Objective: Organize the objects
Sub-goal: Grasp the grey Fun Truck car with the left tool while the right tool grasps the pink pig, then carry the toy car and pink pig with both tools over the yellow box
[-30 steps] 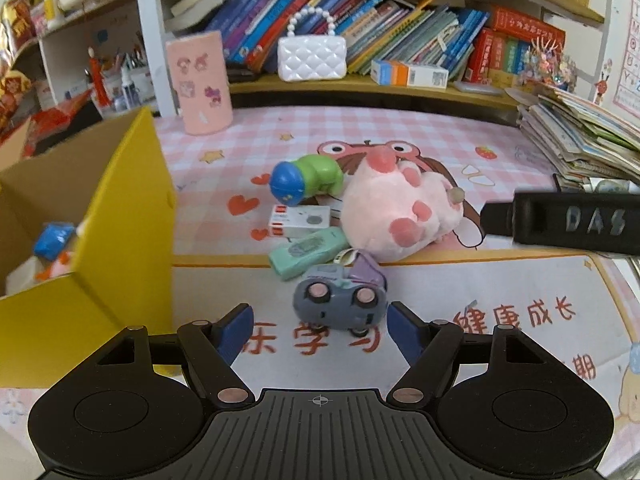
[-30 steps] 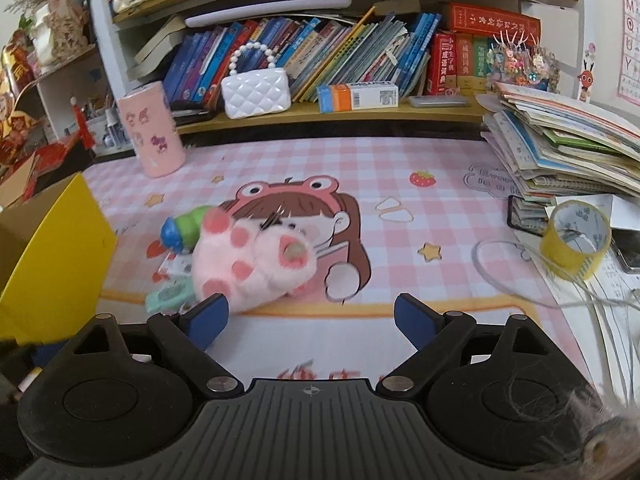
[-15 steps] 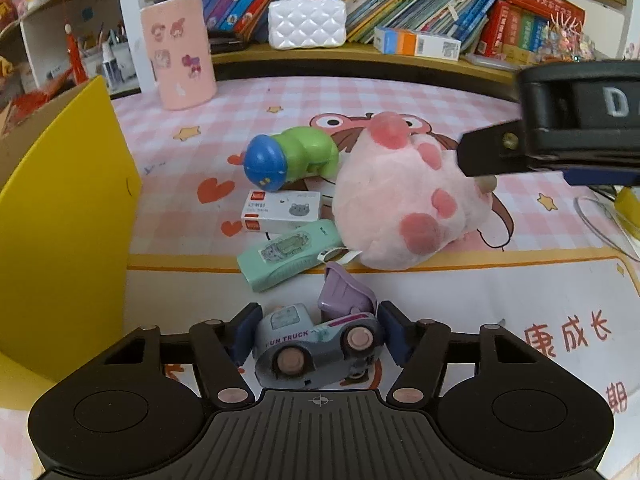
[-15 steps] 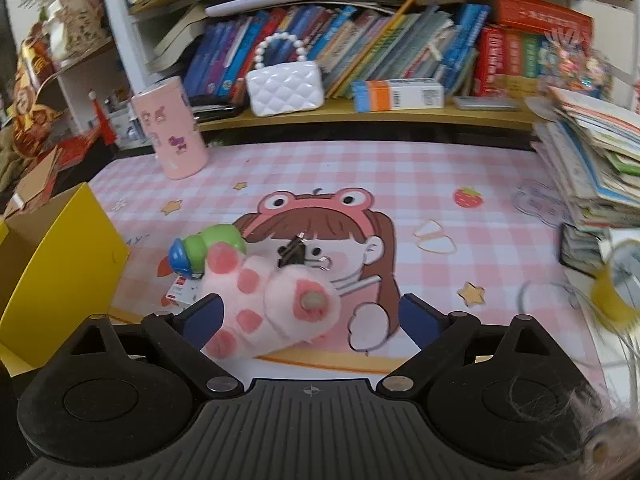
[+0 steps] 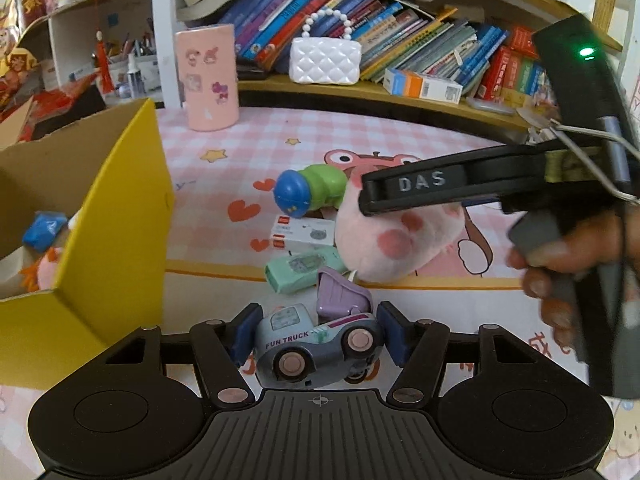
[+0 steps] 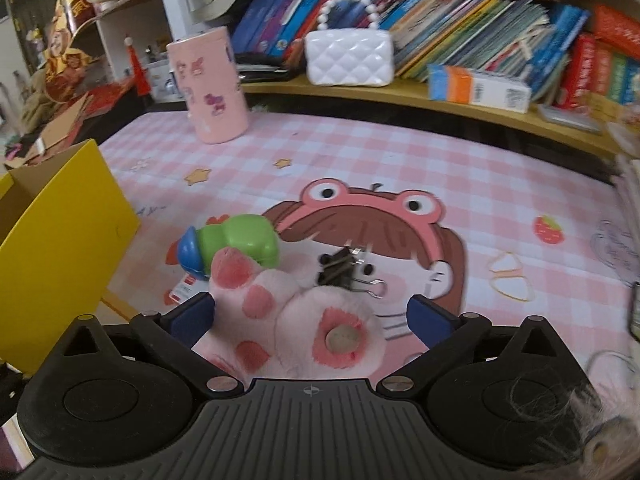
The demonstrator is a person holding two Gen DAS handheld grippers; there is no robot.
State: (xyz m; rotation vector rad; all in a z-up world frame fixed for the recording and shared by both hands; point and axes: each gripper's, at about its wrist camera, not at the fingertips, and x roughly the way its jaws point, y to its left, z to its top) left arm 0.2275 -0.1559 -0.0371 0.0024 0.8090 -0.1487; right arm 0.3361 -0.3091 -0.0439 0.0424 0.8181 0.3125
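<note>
My left gripper [image 5: 318, 338] is shut on a grey-and-purple toy truck [image 5: 316, 344] marked FUN TRUCK, held just above the mat. My right gripper [image 6: 310, 318] is open, its blue fingers on either side of a pink plush paw [image 6: 292, 320]; its body also shows in the left wrist view [image 5: 440, 188], over the plush [image 5: 396, 240]. A green-and-blue toy [image 6: 236, 244], a white-red small box [image 5: 302, 234], a mint green case [image 5: 302, 272] and a black binder clip [image 6: 340, 270] lie by the plush. A yellow cardboard box [image 5: 116, 216] stands at the left.
A pink cylindrical holder [image 6: 212, 88] stands at the back of the pink checked mat [image 6: 400, 168]. A shelf behind holds books and a white quilted purse [image 6: 348, 58]. Inside the yellow box lie a blue item [image 5: 44, 230] and an orange-pink toy [image 5: 42, 270].
My left gripper closed on the toy truck and lifted it a little. My right gripper moved forward and down, bringing its open fingers around the pink plush paw.
</note>
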